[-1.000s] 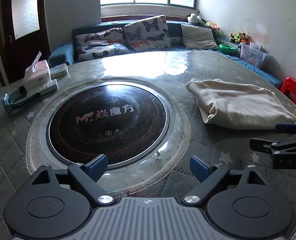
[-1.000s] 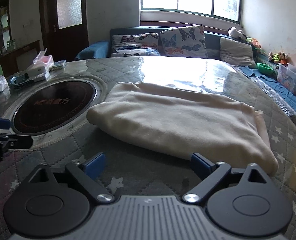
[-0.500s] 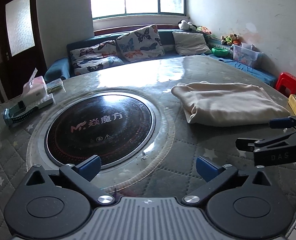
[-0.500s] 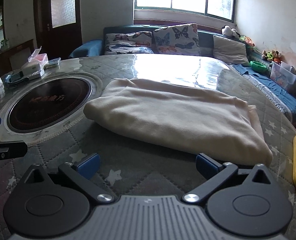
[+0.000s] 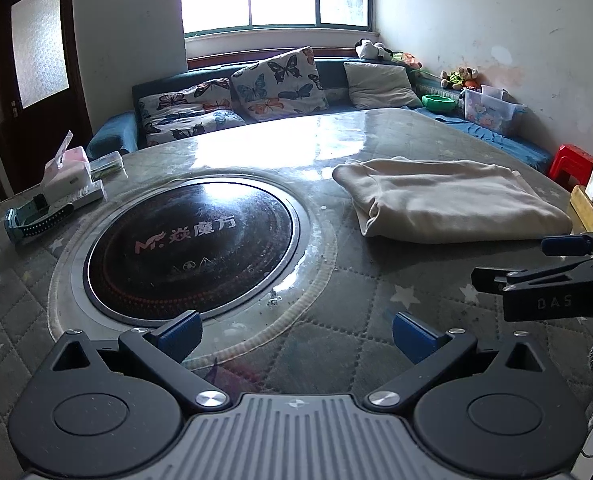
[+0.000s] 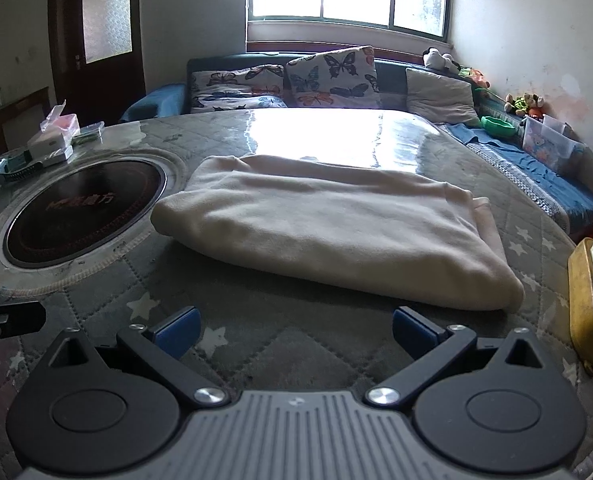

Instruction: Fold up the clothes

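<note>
In the left wrist view, the left tool [image 5: 294,336] stands wide open with nothing between its jaws; the folded cream garment [image 5: 448,200] lies on the table [image 5: 376,320] well ahead and to its right; in the right wrist view, the right tool [image 6: 294,332] is open and empty too; the garment [image 6: 328,228] lies just ahead, its long axis crosswise, so this hand is nearer.

We see a round black cooktop [image 5: 188,248] set into the quilted, star-patterned counter [image 5: 336,360]. At the counter's left edge a tissue box [image 5: 66,168] sits beside a teal wristwatch [image 5: 28,222]. Behind, butterfly-print cushions [image 5: 280,80] lean on a dark sofa [image 6: 392,76], with a plain cushion [image 6: 440,96] next to them. A red stool [image 5: 572,162] stands at right, near a clear storage bin [image 6: 548,144].
</note>
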`<state>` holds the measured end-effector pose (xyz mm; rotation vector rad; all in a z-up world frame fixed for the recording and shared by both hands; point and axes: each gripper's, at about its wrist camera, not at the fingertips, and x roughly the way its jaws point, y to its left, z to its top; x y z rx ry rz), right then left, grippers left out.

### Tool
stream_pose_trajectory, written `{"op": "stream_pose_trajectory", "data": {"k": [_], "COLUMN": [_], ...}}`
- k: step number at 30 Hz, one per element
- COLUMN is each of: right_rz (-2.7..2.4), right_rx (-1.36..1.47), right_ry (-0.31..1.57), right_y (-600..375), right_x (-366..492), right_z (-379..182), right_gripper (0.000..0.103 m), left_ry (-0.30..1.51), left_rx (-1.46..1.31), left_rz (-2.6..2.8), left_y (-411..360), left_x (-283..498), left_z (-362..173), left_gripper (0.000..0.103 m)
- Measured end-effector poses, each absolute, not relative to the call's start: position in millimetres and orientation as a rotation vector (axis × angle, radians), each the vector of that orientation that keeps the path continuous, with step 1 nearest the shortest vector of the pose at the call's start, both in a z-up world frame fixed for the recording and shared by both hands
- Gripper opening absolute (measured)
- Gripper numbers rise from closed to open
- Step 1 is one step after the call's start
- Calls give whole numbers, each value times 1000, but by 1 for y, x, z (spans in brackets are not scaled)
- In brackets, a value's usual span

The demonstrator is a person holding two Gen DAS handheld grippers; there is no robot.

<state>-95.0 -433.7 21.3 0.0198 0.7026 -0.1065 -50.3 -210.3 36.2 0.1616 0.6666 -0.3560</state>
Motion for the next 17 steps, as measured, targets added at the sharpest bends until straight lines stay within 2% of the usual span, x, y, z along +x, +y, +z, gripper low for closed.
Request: {"op": "stream_pose_trajectory", "data": {"k": [17], "right_rz": [-119], "right_rx": [15], "right_ry": [694], "right_y": [-430], "right_x": [-102], "right_z": [22], "right_gripper": [103], "left_ry": [645], "left_rx": [160], "left_rz": [-370], "left_y": [-214], "left_x": [-60], "left_z": [39], "left_gripper": [103]}}
